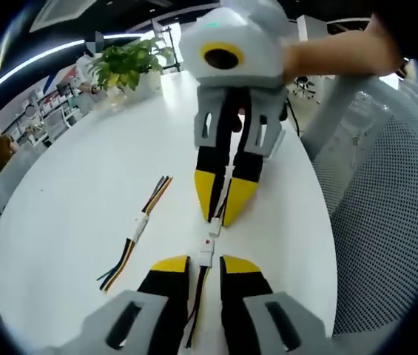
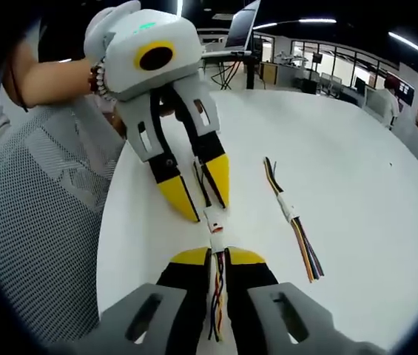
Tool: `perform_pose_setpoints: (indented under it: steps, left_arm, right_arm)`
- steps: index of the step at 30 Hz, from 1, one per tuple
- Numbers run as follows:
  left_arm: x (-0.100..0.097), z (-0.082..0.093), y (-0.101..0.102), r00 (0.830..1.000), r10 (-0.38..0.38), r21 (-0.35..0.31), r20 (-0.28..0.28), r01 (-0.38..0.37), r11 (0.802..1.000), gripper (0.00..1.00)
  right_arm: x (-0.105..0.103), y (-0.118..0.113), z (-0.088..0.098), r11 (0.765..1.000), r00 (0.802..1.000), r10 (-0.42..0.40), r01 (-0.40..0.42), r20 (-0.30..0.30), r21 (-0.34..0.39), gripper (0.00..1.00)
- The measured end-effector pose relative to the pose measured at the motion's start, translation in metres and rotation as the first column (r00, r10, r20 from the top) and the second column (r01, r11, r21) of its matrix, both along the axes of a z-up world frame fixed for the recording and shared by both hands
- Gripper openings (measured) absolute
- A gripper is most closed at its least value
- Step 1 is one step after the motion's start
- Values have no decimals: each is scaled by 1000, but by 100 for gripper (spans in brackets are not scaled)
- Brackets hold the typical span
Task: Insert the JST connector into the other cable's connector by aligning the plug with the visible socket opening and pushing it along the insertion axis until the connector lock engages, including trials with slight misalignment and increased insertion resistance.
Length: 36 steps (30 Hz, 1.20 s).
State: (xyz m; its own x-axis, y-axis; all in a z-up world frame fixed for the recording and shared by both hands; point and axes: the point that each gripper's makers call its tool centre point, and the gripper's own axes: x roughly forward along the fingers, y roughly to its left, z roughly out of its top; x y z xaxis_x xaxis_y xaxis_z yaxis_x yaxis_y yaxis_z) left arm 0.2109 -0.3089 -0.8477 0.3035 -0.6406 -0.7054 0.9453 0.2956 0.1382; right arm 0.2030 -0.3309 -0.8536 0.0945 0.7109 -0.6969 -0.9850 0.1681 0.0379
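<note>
In the left gripper view my left gripper [image 1: 205, 262] is shut on a multicolour cable whose white JST connector [image 1: 206, 254] sticks out past the yellow tips. Facing it from above, my right gripper [image 1: 222, 214] is shut on the other cable, whose small white plug [image 1: 214, 226] meets that connector end to end. In the right gripper view my right gripper [image 2: 217, 255] pinches its coloured wires [image 2: 217, 296]. The white connectors [image 2: 214, 220] sit just ahead, under the left gripper [image 2: 205, 207]. I cannot tell whether the lock is engaged.
A spare joined cable pair [image 1: 138, 225] [image 2: 291, 214] lies loose on the round white table [image 1: 68, 192]. A potted plant [image 1: 123, 63] stands at the far edge. A grey mesh chair [image 1: 386, 222] [image 2: 31, 222] is beside the table. A person's arm [image 1: 342, 55] holds the right gripper.
</note>
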Motion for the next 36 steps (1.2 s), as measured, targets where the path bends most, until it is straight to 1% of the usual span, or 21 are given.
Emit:
perform_pose_setpoints:
  steps: [2,5,9,11,13,15,17,22,24,26,28,29,30,32,35,36]
  left_arm:
    - [0,0,1,1000,6,-3,-9,-7,1000,9]
    - [0,-1,3,1000,21,-10,-22,-21,1000,9]
    - [2,-1,6,998,52,-13,-33,-53,999,8]
    - [3,-1,7,998,55,-10,-31,-55,998,8]
    - [2,-2,7,997,60,-14,-42,-61,998,7]
    - [1,-2,6,997,59,-19,-58,-60,998,4]
    - [0,-2,4,998,43,-18,-48,-44,999,0]
    - [-1,-1,5,998,41,-15,-54,-42,999,0]
    - [0,0,6,999,38,-5,-39,-38,999,0]
    - [0,4,6,999,38,-14,-34,-39,999,0]
    - [2,10,5,999,33,-23,-15,-34,999,0]
    - [3,14,5,1000,29,-20,6,-29,999,0]
    - [3,15,5,1000,31,-25,2,-31,999,0]
    - [3,17,6,1000,27,-26,9,-27,999,0]
    - [2,13,10,1000,5,25,26,-5,1000,0]
    - [1,13,9,1000,3,24,25,-4,1000,0]
  right_arm:
    - [0,0,1,1000,1000,-5,5,-7,6,7]
    - [0,0,1,1000,1000,-4,4,-3,5,7]
    - [-2,-2,0,1000,1000,-7,7,-13,0,6]
    - [-1,-3,0,1000,1000,-11,11,-20,1,6]
    - [0,-3,0,1000,1000,-11,11,-14,1,5]
    - [0,-3,0,1000,1000,-12,12,-19,7,4]
    - [0,-2,1,1000,1000,-10,10,-17,9,3]
    - [-1,-2,1,1000,1000,-5,5,-22,9,3]
    - [2,-2,5,1000,1000,-10,10,-11,9,1]
    - [4,-2,9,1000,1000,-18,18,0,10,0]
    - [7,0,17,999,1000,-21,21,23,25,0]
    - [9,0,20,999,999,-26,25,36,26,0]
    - [8,1,22,999,999,-27,26,36,27,0]
    - [9,1,26,1000,998,-22,20,55,23,0]
    - [8,2,28,1000,995,6,-6,100,-7,0]
    - [7,3,28,1000,995,11,-11,100,-10,0]
